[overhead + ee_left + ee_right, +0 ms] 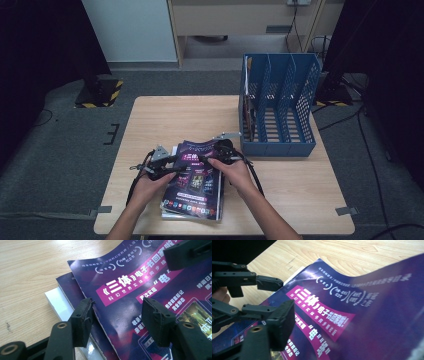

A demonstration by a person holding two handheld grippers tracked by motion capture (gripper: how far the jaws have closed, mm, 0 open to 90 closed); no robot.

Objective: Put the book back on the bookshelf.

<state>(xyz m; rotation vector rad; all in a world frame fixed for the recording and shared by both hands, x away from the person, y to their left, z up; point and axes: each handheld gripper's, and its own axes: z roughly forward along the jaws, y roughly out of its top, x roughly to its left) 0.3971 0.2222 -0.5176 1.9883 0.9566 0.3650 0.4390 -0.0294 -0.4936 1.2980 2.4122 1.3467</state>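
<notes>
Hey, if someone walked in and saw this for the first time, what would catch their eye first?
Probably the glossy purple magazine with pink banners, topmost on a small stack at the near edge of the wooden table, its far end curling upward. The left gripper and the right gripper work at its far end from either side. Next, the blue file rack standing at the table's far right corner.

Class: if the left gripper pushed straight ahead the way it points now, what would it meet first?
Probably the other gripper, just ahead above the top magazine's purple cover, which the left gripper straddles; depth is uncertain.
</notes>
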